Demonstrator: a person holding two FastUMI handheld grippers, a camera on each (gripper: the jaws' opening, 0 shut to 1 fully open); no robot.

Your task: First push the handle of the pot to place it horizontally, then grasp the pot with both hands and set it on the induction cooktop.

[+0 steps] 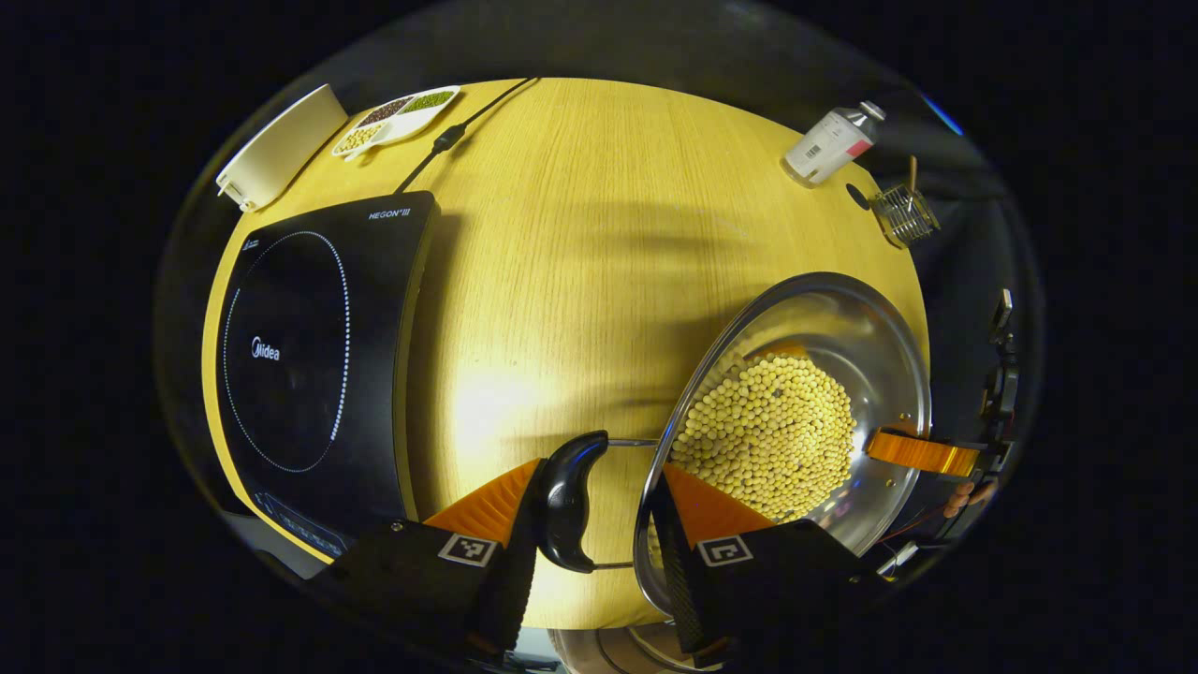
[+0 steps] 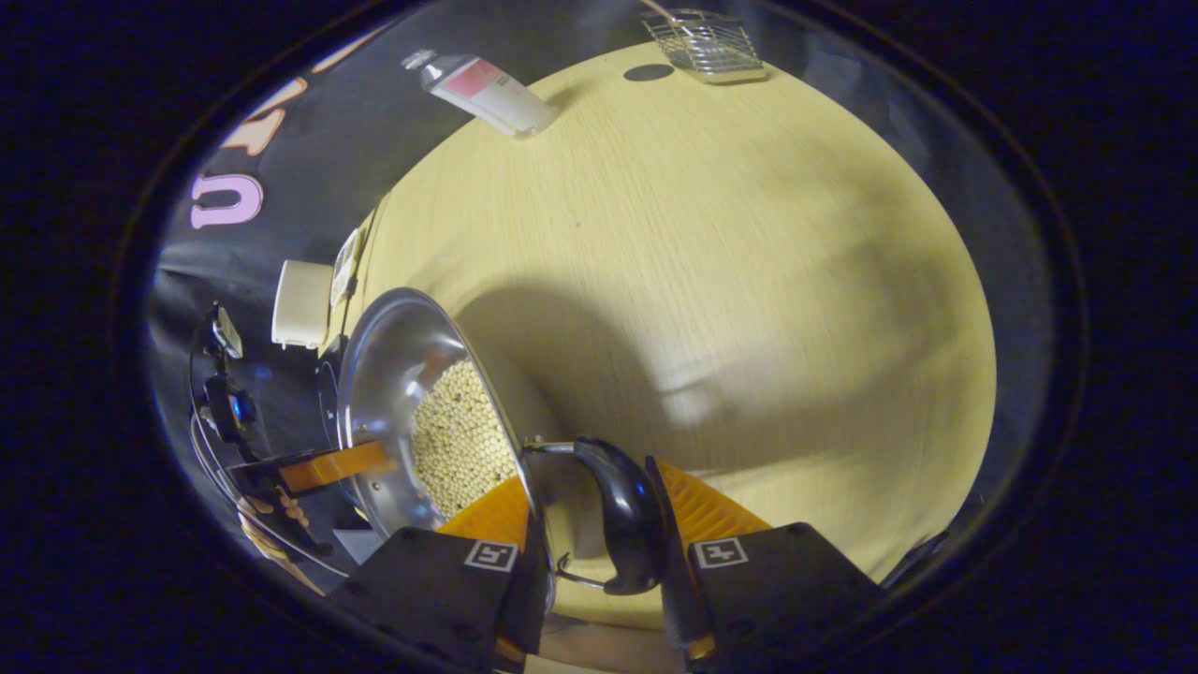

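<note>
The pot, a steel pan of pale beans, sat at lower right of the left gripper view, apparently tilted or lifted slightly off the worktop, well apart from the cooktop at the left of the frame. The left hand-held gripper straddled the pot's near edge: one finger lay outside its black side handle, the other inside the rim over the beans, so it looked pinched on handle and wall together. In the right gripper view the right hand-held gripper did the same at the opposite handle, one finger inside the pot, one beyond the handle. Gripping both sides likely kept the loaded pot level for the carry. The carry across to the cooktop appeared still to be made.
</note>
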